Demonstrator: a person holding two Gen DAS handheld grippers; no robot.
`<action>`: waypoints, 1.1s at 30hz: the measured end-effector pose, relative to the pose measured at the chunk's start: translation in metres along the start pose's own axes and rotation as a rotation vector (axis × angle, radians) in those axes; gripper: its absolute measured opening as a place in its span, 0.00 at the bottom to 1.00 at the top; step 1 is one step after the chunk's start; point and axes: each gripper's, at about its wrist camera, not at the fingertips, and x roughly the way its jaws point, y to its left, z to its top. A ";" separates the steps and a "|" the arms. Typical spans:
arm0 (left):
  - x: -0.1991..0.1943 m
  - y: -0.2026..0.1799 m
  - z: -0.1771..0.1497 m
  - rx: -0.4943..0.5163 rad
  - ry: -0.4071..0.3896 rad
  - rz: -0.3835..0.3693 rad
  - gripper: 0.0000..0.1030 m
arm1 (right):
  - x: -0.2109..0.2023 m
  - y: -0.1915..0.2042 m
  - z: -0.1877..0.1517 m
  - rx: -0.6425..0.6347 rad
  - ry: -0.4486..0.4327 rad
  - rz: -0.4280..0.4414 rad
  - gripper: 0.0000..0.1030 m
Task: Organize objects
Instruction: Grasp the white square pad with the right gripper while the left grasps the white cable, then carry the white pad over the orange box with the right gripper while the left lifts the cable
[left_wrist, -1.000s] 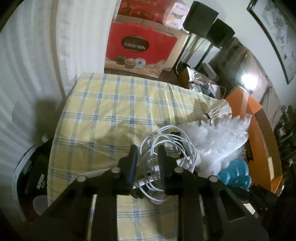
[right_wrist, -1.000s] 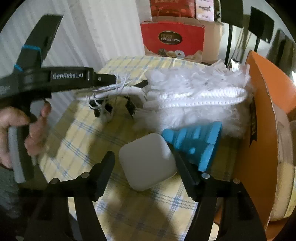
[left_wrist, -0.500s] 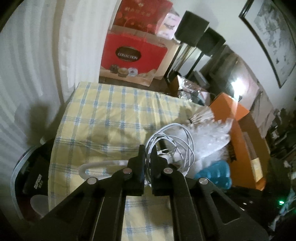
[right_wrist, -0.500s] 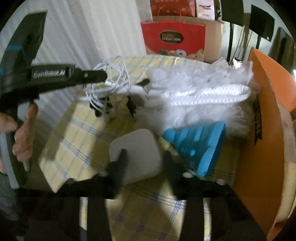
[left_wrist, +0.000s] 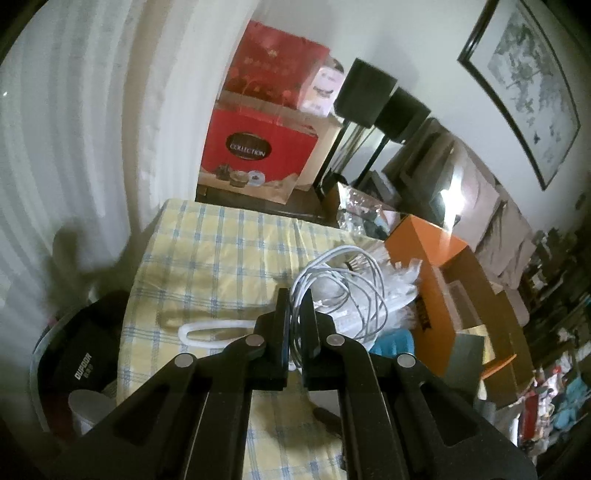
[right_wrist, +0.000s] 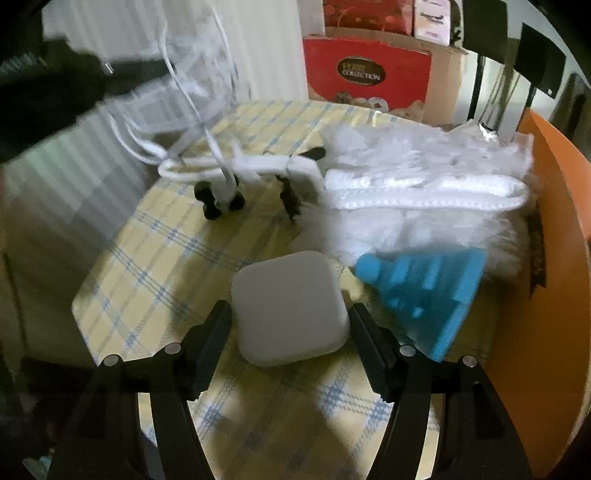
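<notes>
**Left tool pinches the cable coil; right tool brackets the white box**

The left tool (left_wrist: 294, 301) is closed tight on a coil of white cable (left_wrist: 343, 284), the strands pinched between its two fingers. The loops fan out past the fingertips and hang clear of the desk (left_wrist: 207, 258), which wears a yellow cloth with blue checks. In the right wrist view the same coil (right_wrist: 192, 92) dangles high at the upper left, blurred, with loose ends trailing down toward a white looped cord (right_wrist: 236, 168) and some small black pieces (right_wrist: 218, 203) lying on the cloth.

The right tool (right_wrist: 290, 317) points steeply down at a white box (right_wrist: 290, 308) with rounded corners, which sits flat on the cloth near the front of the desk. The jaws are opening: one finger stands on each side of the box, just beside it, and neither pad appears to press on it.

Just right of the box lies a blue ridged cone (right_wrist: 428, 295) on its side, its narrow end toward the box. Behind both is a fluffy white heap (right_wrist: 424, 184) with a ribbed band across it. An orange carton (right_wrist: 554, 258) stands against the right edge of the desk, touching the heap. Beyond the far end of the desk is a red bag (left_wrist: 258, 155) printed with "COLLECTION", against a pale curtain (left_wrist: 92, 129).
</notes>
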 end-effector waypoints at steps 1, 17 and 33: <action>-0.002 0.000 0.000 0.000 -0.002 -0.002 0.04 | 0.004 0.002 -0.001 -0.005 0.006 -0.005 0.67; -0.029 -0.036 -0.001 0.034 -0.038 -0.048 0.04 | -0.043 -0.004 -0.003 0.036 -0.074 0.025 0.64; -0.023 -0.136 -0.003 0.121 -0.020 -0.167 0.04 | -0.142 -0.044 -0.019 0.150 -0.190 -0.029 0.64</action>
